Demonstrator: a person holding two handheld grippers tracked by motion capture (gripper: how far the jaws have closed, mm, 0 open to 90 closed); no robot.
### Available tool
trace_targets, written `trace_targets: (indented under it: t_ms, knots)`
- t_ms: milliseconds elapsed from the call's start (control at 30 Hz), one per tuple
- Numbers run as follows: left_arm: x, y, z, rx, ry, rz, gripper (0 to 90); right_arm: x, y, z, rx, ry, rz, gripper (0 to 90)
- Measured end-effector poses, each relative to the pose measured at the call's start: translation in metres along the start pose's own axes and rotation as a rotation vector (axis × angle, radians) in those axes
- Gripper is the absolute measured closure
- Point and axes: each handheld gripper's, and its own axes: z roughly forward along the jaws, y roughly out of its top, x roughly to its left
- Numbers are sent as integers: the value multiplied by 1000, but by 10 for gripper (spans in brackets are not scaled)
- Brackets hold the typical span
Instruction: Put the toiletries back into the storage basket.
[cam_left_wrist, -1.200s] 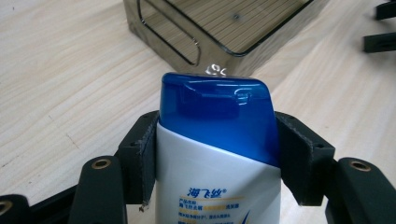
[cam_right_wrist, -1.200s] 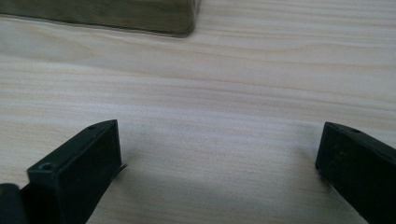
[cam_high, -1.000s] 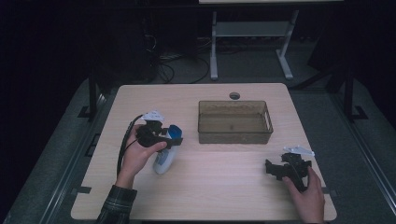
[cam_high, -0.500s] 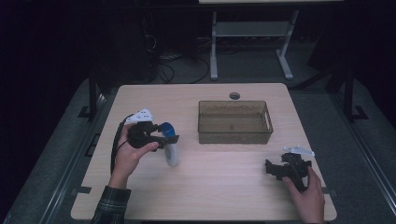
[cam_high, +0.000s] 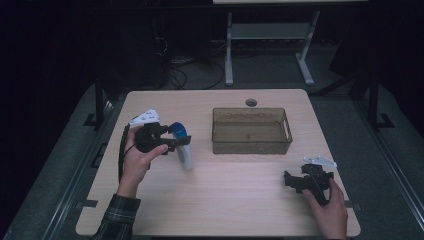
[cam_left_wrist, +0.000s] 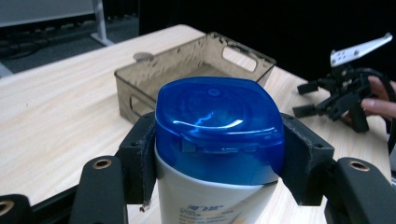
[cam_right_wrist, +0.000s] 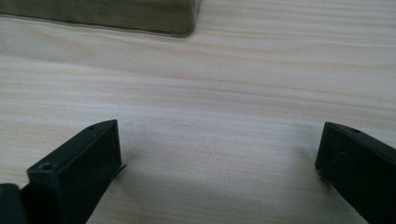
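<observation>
A white bottle (cam_high: 184, 156) with a blue cap (cam_left_wrist: 215, 121) hangs a little above the table at the left, cap end toward the bin. My left gripper (cam_high: 176, 143) is shut on it just under the cap; in the left gripper view both black pads (cam_left_wrist: 140, 158) press its sides. My right gripper (cam_high: 294, 181) rests low over the table at the right front, open; the right gripper view has bare wood between its jaws (cam_right_wrist: 217, 163). It also appears far off in the left gripper view as a gripper (cam_left_wrist: 327, 100) with a hand behind it.
A smoky see-through bin (cam_high: 251, 145) stands at the middle back of the wooden table (cam_high: 225, 205), nothing visible inside it; its corner (cam_right_wrist: 182, 18) shows in the right gripper view. A cable hole (cam_high: 251, 102) lies behind it. Dark floor and desk legs lie beyond.
The left hand has turned and drawn the bottle up off the table, from lying slanted to hanging in the grip. The right hand has stayed put.
</observation>
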Motion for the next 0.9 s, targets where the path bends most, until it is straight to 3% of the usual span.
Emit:
trace_targets:
  t_ms: [567, 900]
  knots:
    - [-6, 43, 18, -54, -35, 44, 371, 0, 0, 0, 0, 0, 0, 0]
    - [-8, 56, 33, -66, -35, 51, 371, 0, 0, 0, 0, 2, 0, 0]
